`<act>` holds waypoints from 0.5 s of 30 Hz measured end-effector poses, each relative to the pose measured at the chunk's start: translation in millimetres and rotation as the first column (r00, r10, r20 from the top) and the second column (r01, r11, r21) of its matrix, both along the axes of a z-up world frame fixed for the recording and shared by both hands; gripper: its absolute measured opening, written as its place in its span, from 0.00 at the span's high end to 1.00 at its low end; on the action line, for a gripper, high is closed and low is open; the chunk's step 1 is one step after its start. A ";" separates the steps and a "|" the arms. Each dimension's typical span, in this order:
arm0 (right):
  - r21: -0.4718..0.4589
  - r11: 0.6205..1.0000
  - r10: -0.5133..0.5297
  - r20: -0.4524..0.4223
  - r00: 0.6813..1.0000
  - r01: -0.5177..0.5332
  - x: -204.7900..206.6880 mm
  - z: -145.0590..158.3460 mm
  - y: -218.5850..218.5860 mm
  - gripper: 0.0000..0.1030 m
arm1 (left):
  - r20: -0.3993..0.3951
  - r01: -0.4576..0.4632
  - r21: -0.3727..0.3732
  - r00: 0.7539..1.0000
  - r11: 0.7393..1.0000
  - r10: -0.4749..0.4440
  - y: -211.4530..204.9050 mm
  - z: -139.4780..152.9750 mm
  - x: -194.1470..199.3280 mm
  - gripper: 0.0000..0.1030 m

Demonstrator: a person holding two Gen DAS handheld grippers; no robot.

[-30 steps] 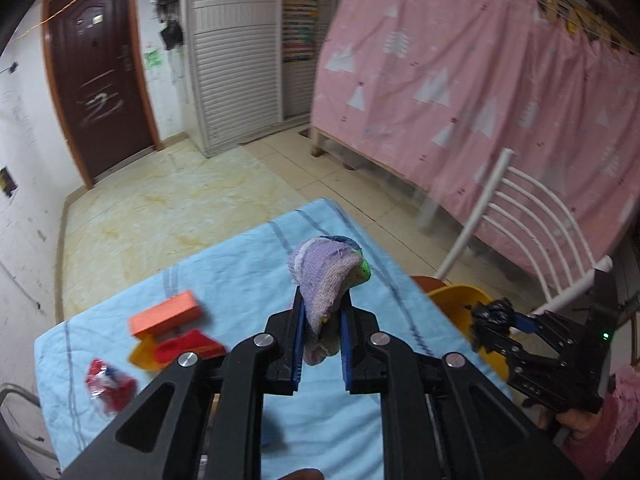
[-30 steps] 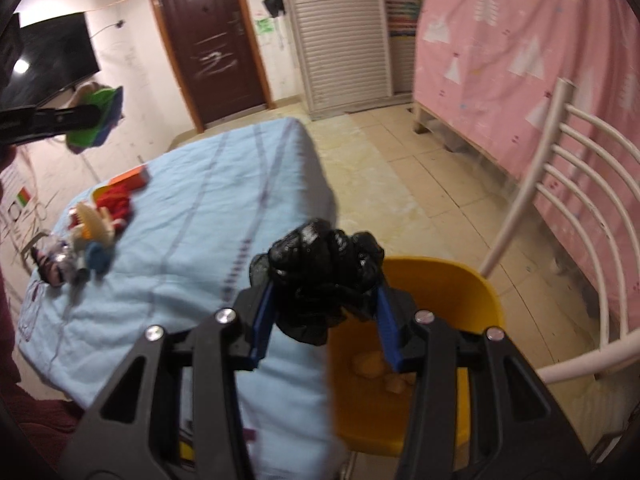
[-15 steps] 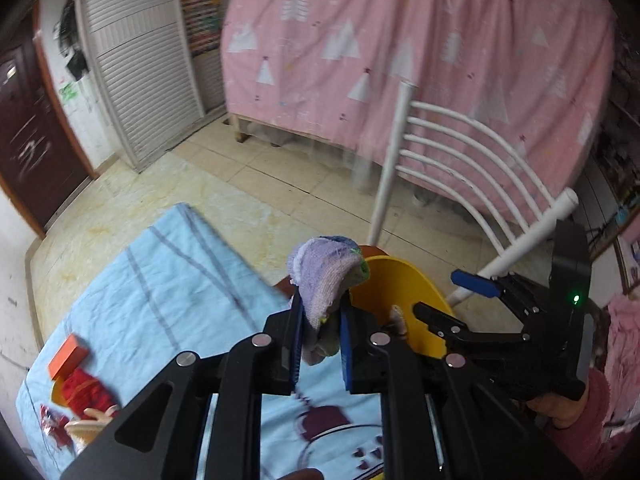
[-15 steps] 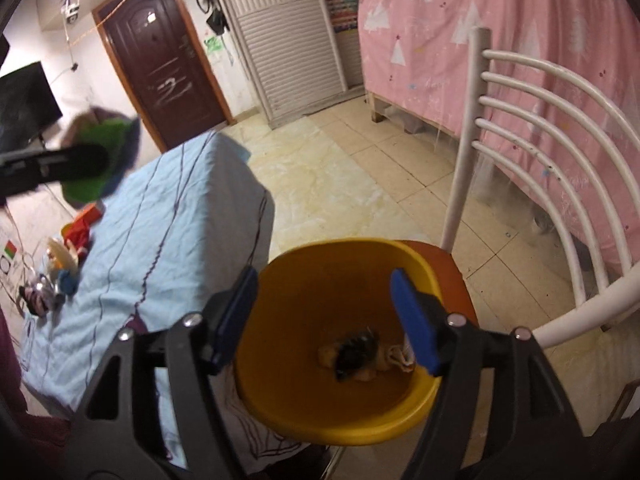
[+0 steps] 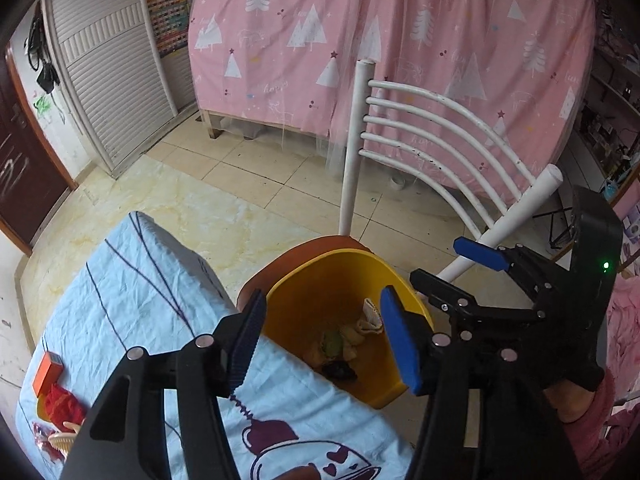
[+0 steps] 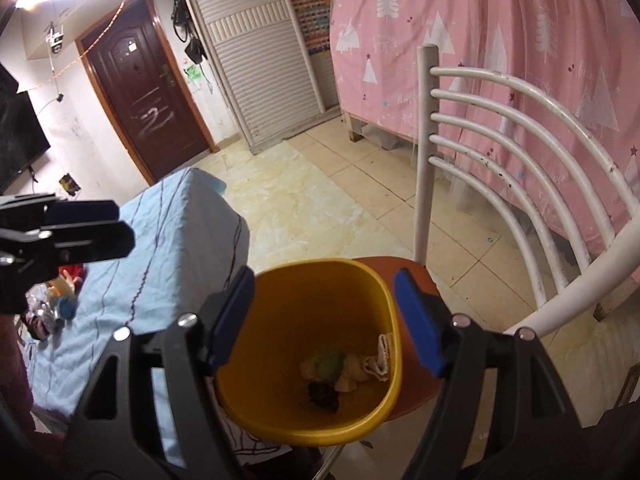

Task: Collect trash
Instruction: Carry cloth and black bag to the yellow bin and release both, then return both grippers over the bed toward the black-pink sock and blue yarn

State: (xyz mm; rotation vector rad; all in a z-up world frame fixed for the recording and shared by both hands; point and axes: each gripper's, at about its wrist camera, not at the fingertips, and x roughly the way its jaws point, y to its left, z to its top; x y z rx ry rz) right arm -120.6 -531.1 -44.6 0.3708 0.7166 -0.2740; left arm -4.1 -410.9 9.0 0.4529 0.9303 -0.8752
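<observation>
The yellow plastic bin stands on the orange-brown seat of a white tube-backed chair, just beside the corner of the table under a light blue striped cloth. At the bin's bottom lies the collected trash: a crumpled pale cloth with a green patch, a folded cream rag leaning toward the bin wall, and a small black crinkled wad at the near side.

The left gripper hangs over the bin's near rim; its blue-padded jaws have just been opening and stand spread with nothing between them. The right gripper hangs above the same bin, jaws wide apart and empty after opening within the last second. In the left view it shows at the right edge, held by a hand in a pink sleeve, with a small green light lit on its body.

Toward the far-left edge of the table lie an orange rectangular block and a red crumpled piece touching it.

A dark purple printed drawing with small hearts marks the cloth at the near edge; no words are readable there. The pink curtain bears white tree shapes and faint script too small to read.
</observation>
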 end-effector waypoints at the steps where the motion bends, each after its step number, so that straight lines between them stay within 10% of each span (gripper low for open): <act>1: 0.003 1.000 0.008 0.002 1.000 -0.008 0.7 0.3 1.3 0.32 | -0.002 -0.010 -0.003 1.000 1.000 0.010 4.7 0.7 0.9 0.50; 15: -0.029 0.985 0.172 0.015 0.985 -0.172 35.3 19.2 74.7 0.32 | 0.032 -0.176 -0.106 0.983 0.979 0.180 109.6 28.9 9.3 0.50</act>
